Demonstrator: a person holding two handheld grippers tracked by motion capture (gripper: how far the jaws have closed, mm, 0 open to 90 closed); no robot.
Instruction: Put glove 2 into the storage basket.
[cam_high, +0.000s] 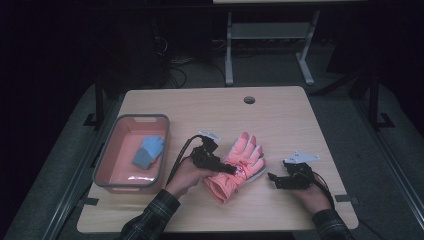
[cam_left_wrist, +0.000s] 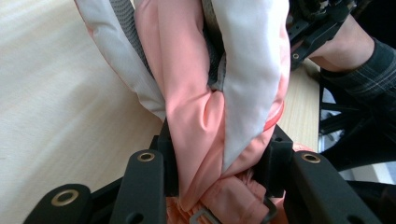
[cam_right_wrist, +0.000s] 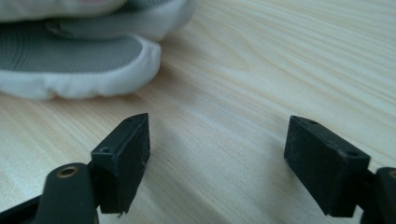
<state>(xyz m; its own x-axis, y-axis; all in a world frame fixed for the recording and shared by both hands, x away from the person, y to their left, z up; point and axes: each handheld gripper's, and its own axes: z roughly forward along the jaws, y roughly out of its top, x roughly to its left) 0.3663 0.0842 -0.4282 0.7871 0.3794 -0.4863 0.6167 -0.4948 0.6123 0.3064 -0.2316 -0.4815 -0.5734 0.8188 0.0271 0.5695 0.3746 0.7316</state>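
The left gripper view looks straight into the grip: the left gripper (cam_left_wrist: 219, 163) has its two black jaws clamped on the bunched pink fabric of the glove (cam_left_wrist: 205, 112), with the glove's white and grey panels hanging away over the wooden table (cam_left_wrist: 56, 102). Beyond the glove in that view sit the person's right hand and a plaid sleeve (cam_left_wrist: 369, 70). The high view gives what that close look cannot: the whole pink glove (cam_high: 237, 165) lying near the middle of the table (cam_high: 280, 125), fingers pointing away from the person, with the left gripper (cam_high: 231, 170) grasping it at the palm side near the cuff.

The right gripper view shows the right gripper (cam_right_wrist: 217, 154) with its jaws spread wide and nothing between them, just bare tabletop, and the glove's white and grey edge (cam_right_wrist: 79, 60) a little ahead to the left. In the high view the right gripper (cam_high: 272, 178) sits just to the right of the glove, apart from it.

Count: two grippers, one pink glove, one blue glove, one bin.

The pink bin (cam_high: 107, 172) with a grey rim stands to the left of the pink glove, and the blue glove (cam_high: 148, 151) lies inside it.
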